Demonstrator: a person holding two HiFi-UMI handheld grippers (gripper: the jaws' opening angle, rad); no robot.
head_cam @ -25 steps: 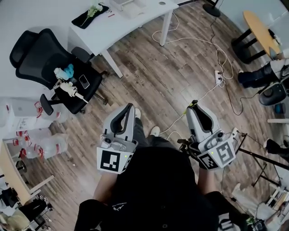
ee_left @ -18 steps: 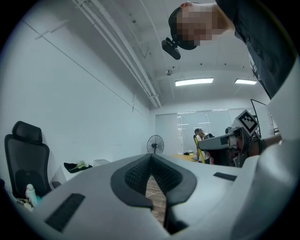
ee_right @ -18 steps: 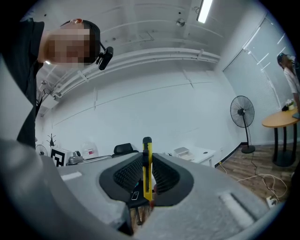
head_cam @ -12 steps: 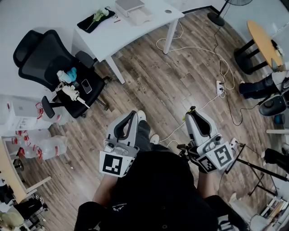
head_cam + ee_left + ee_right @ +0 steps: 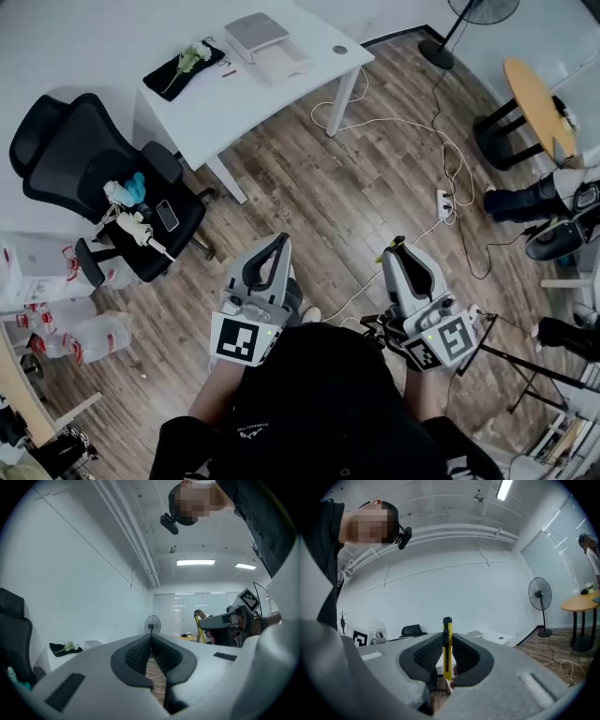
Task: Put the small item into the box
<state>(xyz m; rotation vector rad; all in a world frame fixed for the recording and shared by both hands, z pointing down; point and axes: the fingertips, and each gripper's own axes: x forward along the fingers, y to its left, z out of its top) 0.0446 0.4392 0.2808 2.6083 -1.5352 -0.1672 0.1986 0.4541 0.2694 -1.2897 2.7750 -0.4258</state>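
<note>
Since the right gripper [image 5: 447, 641] has its jaws closed on nothing thicker than a slim yellow utility knife [image 5: 447, 626], pinched by its flat sides and standing upright between the pads, the hold is my first worry. Most of the knife stands clear of the pads, so a jolt while walking could let it pivot or slide out onto the floor. Whether the blade is out I cannot tell. The left gripper [image 5: 151, 641] has its jaws pressed together on nothing and could do little to catch it.

The white desk [image 5: 239, 94] is well away from the person, with open floor between. A power strip [image 5: 444, 203] and its white lead [image 5: 359, 288] lie on that floor, to the right of the desk (a likely trip hazard, since the lead runs up to the person's feet).

Two flat box-like things lie at the desk's far end, touching or nearly so: a grey box [image 5: 256, 32] and a pale box [image 5: 281, 63]. Which one the task means I cannot tell, so the knife may end up in the wrong one.

By count:
- two grippers
- one knife
- one desk
- two box-like things
- one black cloth [image 5: 183, 61] on the desk's left end
- one office chair [image 5: 75, 155] left of the desk
- one power strip
</note>
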